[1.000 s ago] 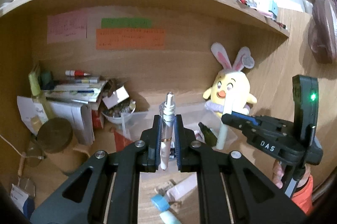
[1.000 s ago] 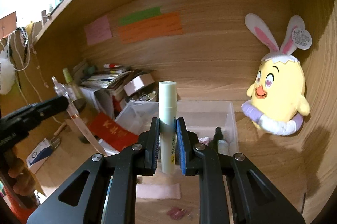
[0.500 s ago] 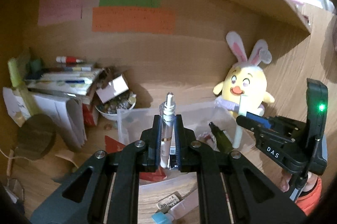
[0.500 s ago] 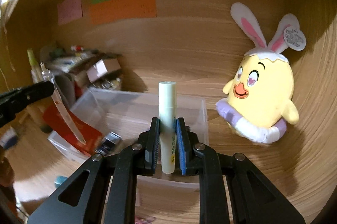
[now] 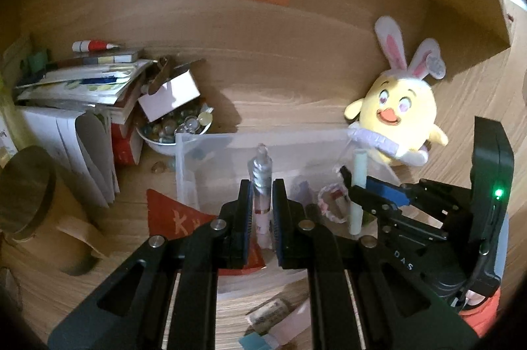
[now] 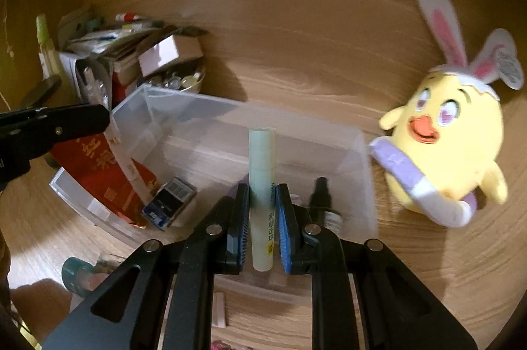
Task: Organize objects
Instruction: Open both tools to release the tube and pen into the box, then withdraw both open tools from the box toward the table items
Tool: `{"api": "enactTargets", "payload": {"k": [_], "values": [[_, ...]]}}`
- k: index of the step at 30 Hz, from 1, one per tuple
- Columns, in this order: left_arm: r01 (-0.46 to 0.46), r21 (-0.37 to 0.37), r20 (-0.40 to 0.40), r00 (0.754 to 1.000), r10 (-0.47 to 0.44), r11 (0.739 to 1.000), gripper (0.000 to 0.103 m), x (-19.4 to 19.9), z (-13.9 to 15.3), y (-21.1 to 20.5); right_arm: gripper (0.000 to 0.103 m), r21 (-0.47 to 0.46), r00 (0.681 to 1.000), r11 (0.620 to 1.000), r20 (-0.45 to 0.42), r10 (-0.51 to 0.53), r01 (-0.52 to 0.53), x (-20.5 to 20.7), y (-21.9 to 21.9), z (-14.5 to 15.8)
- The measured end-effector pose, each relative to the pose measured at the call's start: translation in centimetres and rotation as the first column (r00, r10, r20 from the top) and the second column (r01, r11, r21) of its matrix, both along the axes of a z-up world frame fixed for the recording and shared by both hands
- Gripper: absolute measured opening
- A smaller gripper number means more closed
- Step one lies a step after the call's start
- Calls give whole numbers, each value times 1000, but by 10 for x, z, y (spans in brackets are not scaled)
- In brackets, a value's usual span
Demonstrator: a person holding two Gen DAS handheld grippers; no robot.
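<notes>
Clamped upright in the left gripper [image 5: 262, 211] is one clear pen [image 5: 262, 182]; one pale green tube [image 6: 262, 185] is pinched by the right gripper [image 6: 262, 218]. Both are held over one clear plastic bin [image 6: 204, 116]. One plush chick [image 6: 451, 145] sits beside it. The bin's contents are partly hidden.

Both wrist cameras look forward along their fingers, close above the clear bin [image 5: 210, 149] [image 6: 184, 106] — facing the wooden back wall. Shared: bin, plush chick [image 5: 400, 116] [image 6: 454, 145], and each view shows the opposite gripper.
</notes>
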State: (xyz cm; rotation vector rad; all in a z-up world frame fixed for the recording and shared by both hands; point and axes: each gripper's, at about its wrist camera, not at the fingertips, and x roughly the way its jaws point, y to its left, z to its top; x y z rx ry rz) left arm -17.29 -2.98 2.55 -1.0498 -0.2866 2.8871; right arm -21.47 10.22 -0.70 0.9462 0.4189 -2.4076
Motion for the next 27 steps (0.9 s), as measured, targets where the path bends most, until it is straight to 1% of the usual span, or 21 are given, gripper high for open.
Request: {"api": "enactTargets", "payload": {"k": [3,6,8,10,14,16,17,19,23,25,27], "values": [[-19,-15,8,1000,19,1000,11,-1,-3,-4,14,-3,999,1000,37,20,-20,-5,-10,-6],[-20,-10,20,1000,20,1000,11,-2,-4,-7,14,-6,998,1000,58,29,-28,-9,-18,-11],[-15,-12,34,999,15,1000,16,-2,-5,-8,14,-3,997,999,63,37,-37,-11,-22,-13],[-9,-17,39,999,10,1000,27,-2,-5,-8,14,-6,997,999,67,48,-48,-11,-25,-13],[-7,-59,17,1000,8,998,37,4,0,-3,15,-15,996,998,71,59,-58,-7,-25,-10],[-5,-71,3,1000,5,997,46,9,3,-1,25,-16,996,998,71,57,-56,-5,-23,-9],[-6,-82,-7,1000,6,997,48,12,6,1,27,-17,996,998,68,56,-55,-3,-22,-8],[-14,-111,-32,999,10,994,55,20,10,5,35,-27,997,998,55,52,-51,1,-18,-4],[-18,-163,-69,998,7,987,64,34,19,13,43,-66,997,997,50,55,-51,10,-6,7],[-16,-186,-81,997,1,982,71,41,23,16,54,-83,998,995,39,54,-51,17,1,13],[-16,-192,-89,996,-2,981,75,48,25,17,60,-103,999,994,18,50,-48,26,8,20]]}}
